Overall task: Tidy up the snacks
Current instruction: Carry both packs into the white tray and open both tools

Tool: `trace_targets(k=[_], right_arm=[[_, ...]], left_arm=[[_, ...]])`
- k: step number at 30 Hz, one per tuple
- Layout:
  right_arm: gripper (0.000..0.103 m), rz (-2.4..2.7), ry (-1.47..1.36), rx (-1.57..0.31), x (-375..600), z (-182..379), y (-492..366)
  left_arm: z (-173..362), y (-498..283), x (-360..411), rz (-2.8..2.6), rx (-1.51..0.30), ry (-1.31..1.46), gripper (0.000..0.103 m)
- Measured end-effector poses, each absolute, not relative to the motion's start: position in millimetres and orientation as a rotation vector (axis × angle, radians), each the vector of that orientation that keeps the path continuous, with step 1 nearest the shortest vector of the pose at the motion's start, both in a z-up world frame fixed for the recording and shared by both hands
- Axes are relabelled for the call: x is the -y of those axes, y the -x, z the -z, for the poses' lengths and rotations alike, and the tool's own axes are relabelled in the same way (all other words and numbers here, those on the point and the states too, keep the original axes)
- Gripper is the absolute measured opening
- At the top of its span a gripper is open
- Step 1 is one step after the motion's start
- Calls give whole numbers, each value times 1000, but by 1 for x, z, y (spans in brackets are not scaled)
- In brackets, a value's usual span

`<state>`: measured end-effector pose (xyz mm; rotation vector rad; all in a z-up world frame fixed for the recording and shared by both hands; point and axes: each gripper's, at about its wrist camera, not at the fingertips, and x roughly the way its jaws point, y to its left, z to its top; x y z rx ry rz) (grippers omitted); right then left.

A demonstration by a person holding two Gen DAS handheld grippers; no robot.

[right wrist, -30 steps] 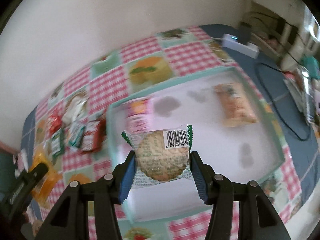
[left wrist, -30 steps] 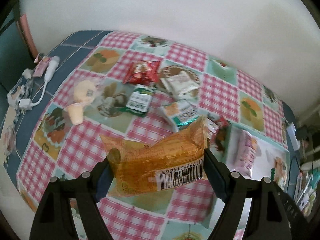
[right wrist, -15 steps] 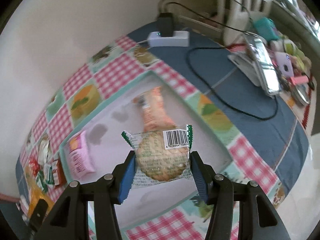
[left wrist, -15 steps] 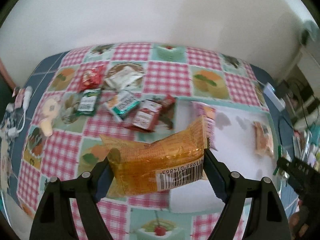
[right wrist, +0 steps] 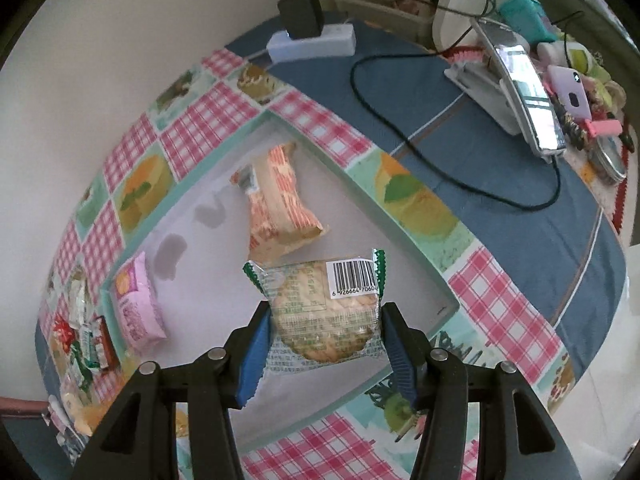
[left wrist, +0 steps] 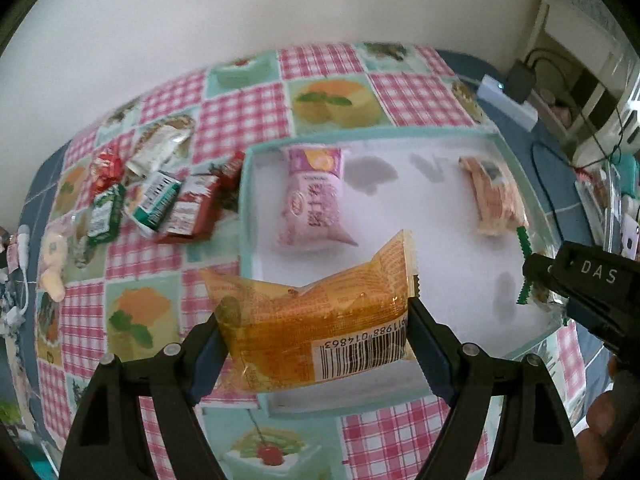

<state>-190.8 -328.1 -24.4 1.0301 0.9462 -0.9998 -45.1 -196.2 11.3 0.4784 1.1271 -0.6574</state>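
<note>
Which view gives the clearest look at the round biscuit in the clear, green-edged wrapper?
The right wrist view: the round biscuit in the clear, green-edged wrapper fills the centre, barcode up, pinched in the right tool. The left wrist view catches only its green edge behind that tool at the right.

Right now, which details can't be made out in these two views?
- Loose snack pile, left wrist view: motion blur, labels unreadable.
- Biscuit pack, left wrist view: mostly hidden behind right gripper.
- Orange packet, left wrist view: lower edge covered by left gripper fingers.
</note>
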Motion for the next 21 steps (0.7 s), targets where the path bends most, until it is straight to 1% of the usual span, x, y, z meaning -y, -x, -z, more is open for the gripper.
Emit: trace_targets(k=[10,12,15,21], right_arm=[[59,965,-1066,-997,328,41,185],[59,967,-1066,-1005,327,42,184],[59,966,-1070,-1008,327,43,184],[64,959,-1083,-1014,332,49,182]], left_arm=[[3,45,200,671,-1183,-476,85],[4,43,200,676,-1190,-466,86],[4,43,200,674,-1188,-459,92],[2,43,200,665,-1165,-459,93]])
